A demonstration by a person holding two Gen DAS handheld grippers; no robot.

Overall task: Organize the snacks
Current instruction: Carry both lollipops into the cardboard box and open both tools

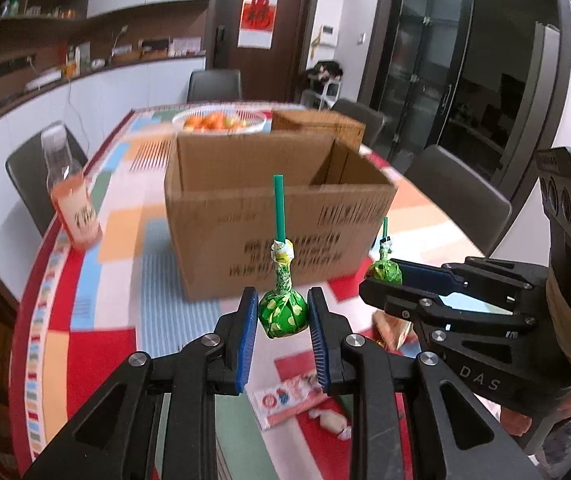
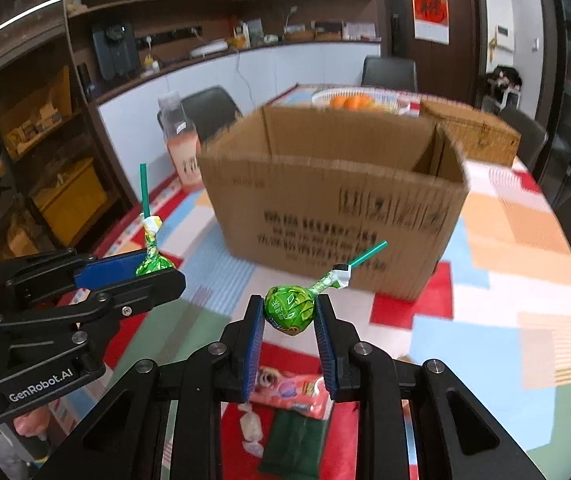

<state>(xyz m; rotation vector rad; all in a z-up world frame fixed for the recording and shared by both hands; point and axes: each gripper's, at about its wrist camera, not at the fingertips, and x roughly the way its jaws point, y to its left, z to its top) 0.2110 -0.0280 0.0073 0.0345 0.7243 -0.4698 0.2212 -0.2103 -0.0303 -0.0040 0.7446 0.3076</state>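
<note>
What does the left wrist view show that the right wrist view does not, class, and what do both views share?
Only the left wrist view shows the sticks of both lollipops upright, and a dark glass-door cabinet.

Only the right wrist view shows a green packet lying on the table, and the right lollipop with its stick tilted.

Both share the cardboard box, the orange bottle, the fruit basket, and each gripper, left gripper and right gripper, shut on a green lollipop.

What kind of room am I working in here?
Most likely a home dining room or kitchen-diner: a dining table under a colourful patchwork cloth with chairs around it, a long counter and wall shelves crowded with household items, and a fruit bowl.
</note>
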